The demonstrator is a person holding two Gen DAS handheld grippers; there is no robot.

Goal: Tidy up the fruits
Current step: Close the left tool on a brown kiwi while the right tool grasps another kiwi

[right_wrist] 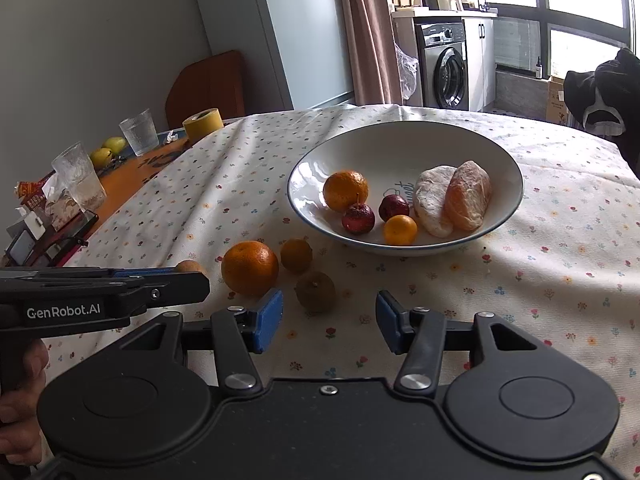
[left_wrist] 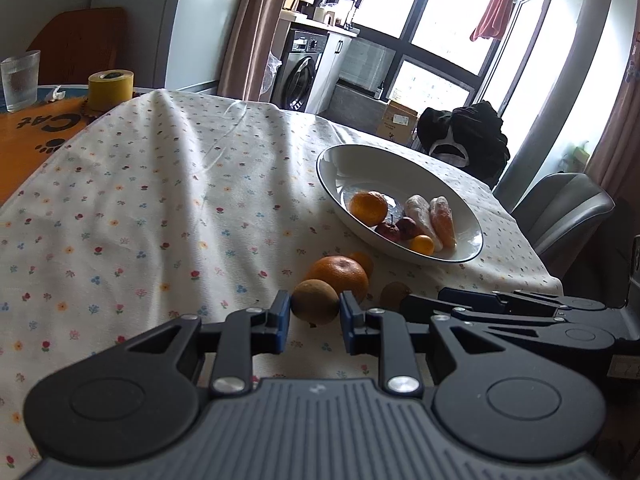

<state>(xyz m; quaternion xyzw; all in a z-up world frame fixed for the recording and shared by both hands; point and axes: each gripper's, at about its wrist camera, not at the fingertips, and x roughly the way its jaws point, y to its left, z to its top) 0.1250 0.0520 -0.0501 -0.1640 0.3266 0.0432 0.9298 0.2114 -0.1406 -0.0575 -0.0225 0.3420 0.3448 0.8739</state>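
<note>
The left claw (left_wrist: 314, 314) pinches a round, fuzzy brown kiwi (left_wrist: 315, 301); the right claw (right_wrist: 329, 320) gapes apart near the smooth white bowl (right_wrist: 500, 152).

A white cloth with small printed flowers (right_wrist: 520, 280) covers the bench, and an orange mat (left_wrist: 24, 136) lies at its far side. Behind stands a pale blue-grey wall panel (right_wrist: 296, 28) beside a brownish-pink curtain (right_wrist: 366, 32). A silver front-loading washing machine (right_wrist: 446, 66) sits under a white counter (right_wrist: 444, 12). Bright daylight pours through tall dark-framed windows (left_wrist: 420, 12). A grey padded chair (left_wrist: 560, 208) stands at the bench's edge.
</note>
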